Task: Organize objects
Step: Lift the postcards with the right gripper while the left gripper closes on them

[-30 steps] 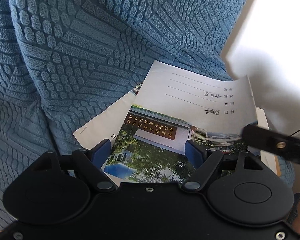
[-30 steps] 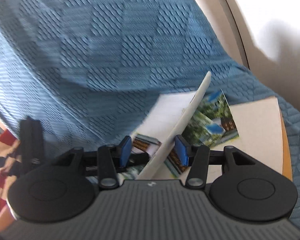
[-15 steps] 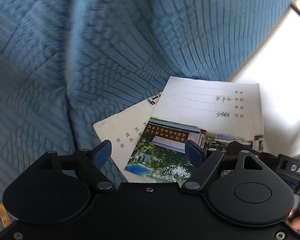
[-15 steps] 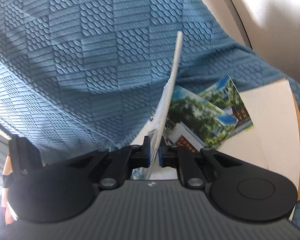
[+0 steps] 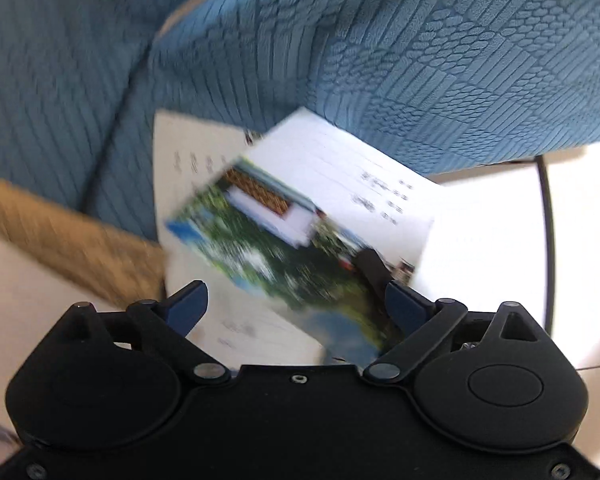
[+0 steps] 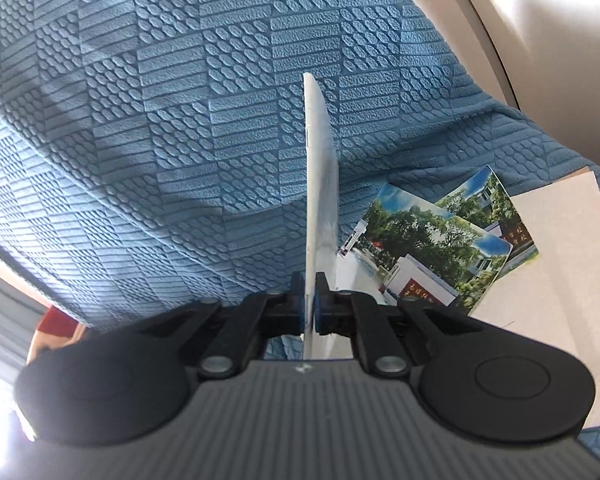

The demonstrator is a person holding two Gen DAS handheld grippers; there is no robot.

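Observation:
Several thin notebooks with photo covers lie on a blue textured sofa cover point(image 6: 180, 120). My right gripper point(image 6: 309, 308) is shut on one notebook point(image 6: 318, 200), which stands edge-on and lifted off the pile. In the left wrist view that same notebook point(image 5: 300, 220) hangs tilted and blurred, with a dark right finger on its lower right corner. My left gripper point(image 5: 296, 306) is just in front of it, its jaws opening wide, and the pads touch nothing. Another notebook point(image 5: 188, 160) lies under the lifted one. Two photo-cover notebooks point(image 6: 432, 252) stay on the seat.
A plain beige notebook point(image 6: 560, 260) lies at the right of the pile. A tan woven fabric point(image 5: 60, 240) shows at the left of the left wrist view. A bright white floor point(image 5: 500, 248) and a thin black rod point(image 5: 547, 240) are at the right.
My right gripper closed on the notebook's edge and raised it upright. My left gripper rolled and swung sideways, and its jaws spread wider.

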